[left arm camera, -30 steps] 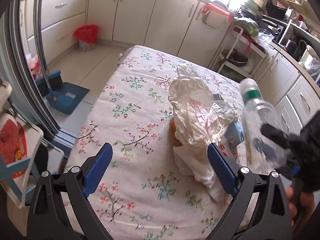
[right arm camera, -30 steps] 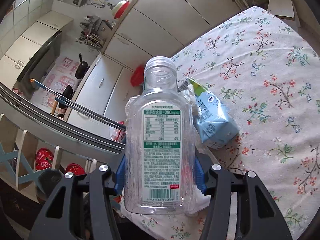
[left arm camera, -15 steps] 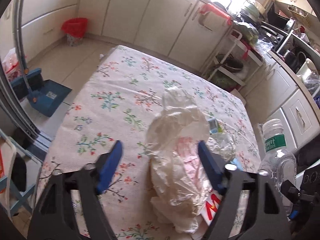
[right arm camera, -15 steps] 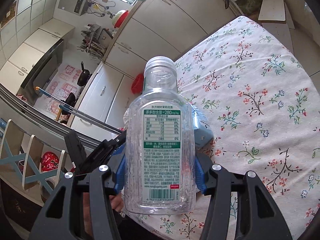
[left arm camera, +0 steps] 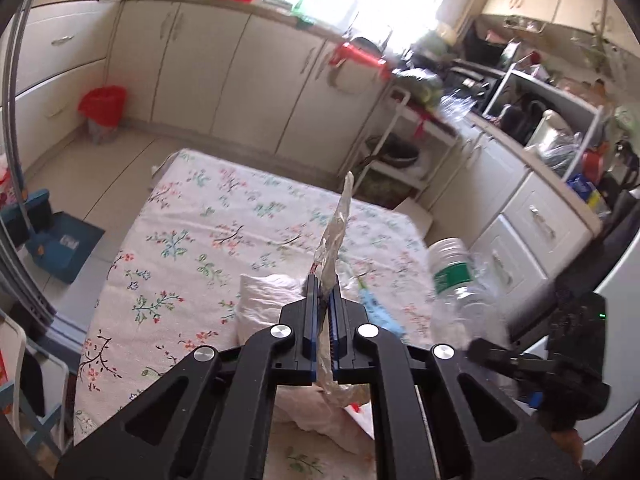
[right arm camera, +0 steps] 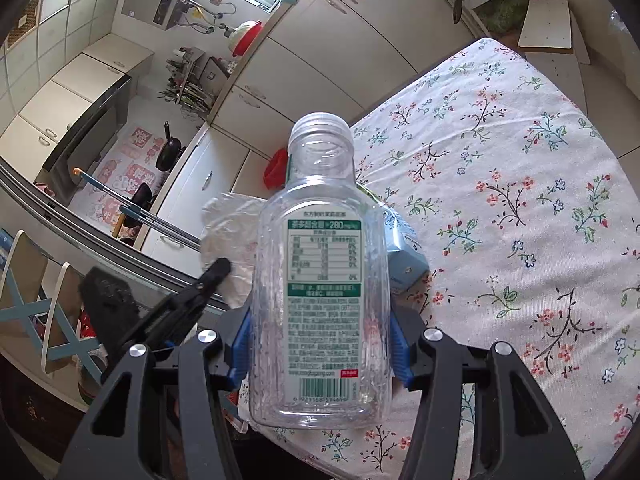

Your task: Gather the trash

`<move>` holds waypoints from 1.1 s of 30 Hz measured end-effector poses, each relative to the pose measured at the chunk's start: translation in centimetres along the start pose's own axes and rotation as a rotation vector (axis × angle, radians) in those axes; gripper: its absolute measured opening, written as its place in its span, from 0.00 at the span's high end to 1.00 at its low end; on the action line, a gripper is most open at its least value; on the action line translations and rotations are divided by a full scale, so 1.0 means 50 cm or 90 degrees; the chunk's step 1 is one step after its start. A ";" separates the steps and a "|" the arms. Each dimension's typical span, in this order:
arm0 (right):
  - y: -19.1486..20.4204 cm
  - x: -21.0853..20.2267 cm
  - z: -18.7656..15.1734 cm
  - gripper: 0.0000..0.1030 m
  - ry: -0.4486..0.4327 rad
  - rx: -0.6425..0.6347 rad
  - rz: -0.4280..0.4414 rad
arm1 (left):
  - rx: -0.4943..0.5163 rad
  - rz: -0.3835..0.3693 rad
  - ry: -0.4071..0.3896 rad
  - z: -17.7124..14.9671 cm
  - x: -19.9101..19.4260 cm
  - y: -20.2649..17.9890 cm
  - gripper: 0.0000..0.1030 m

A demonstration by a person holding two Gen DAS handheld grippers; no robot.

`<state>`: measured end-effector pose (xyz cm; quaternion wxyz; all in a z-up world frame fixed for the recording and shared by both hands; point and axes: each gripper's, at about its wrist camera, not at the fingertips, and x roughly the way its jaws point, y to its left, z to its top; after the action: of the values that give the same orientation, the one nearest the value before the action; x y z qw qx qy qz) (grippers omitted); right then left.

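Observation:
My left gripper (left arm camera: 324,282) is closing tight on a crumpled, thin plastic bag (left arm camera: 338,224); a pinched strip of it sticks up between the pads, the rest hangs below. A white lump of bag (left arm camera: 264,296) rests on the floral tablecloth (left arm camera: 192,240). My right gripper (right arm camera: 320,340) is shut on a clear, capless plastic bottle (right arm camera: 320,272) with a green and white label, held upright above the table's edge. The same bottle (left arm camera: 456,280) shows right of my left gripper. In the right wrist view, the left gripper (right arm camera: 216,272) touches the bag (right arm camera: 228,232).
A light blue pack (right arm camera: 404,256) lies on the table behind the bottle. On the floor stand a red-lined bin (left arm camera: 102,108) by the cabinets and a blue dustpan (left arm camera: 60,248) left of the table. A white rack (left arm camera: 400,152) and crowded counters lie beyond the table's far edge.
The left gripper went from wide open to shut on the plastic bag and lifted, drawing a strip of it upward. The right gripper kept holding the bottle in place.

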<state>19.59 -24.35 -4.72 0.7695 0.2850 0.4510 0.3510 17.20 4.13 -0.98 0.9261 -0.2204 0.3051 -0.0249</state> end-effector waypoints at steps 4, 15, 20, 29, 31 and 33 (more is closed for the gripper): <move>0.010 -0.012 -0.013 0.47 -0.011 -0.013 -0.001 | 0.010 -0.013 -0.023 -0.015 -0.053 -0.011 0.96; 0.011 -0.047 -0.055 0.47 -0.030 -0.023 -0.007 | -0.007 0.005 -0.040 -0.084 -0.150 0.006 0.96; 0.019 -0.063 -0.070 0.47 -0.046 -0.049 -0.028 | -0.039 0.004 -0.049 -0.108 -0.202 0.039 0.96; 0.029 -0.075 -0.104 0.47 -0.055 -0.061 -0.029 | -0.040 0.004 -0.022 -0.162 -0.230 0.041 0.96; 0.033 -0.076 -0.114 0.47 -0.055 -0.069 -0.031 | -0.027 0.005 -0.017 -0.172 -0.230 0.027 0.96; 0.037 -0.079 -0.125 0.47 -0.054 -0.073 -0.031 | -0.021 0.003 -0.013 -0.179 -0.230 0.016 0.96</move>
<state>12.12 -25.62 -4.06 0.8112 0.2439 0.4041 0.3453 2.63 3.43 -1.38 0.9254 -0.2353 0.2965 -0.0157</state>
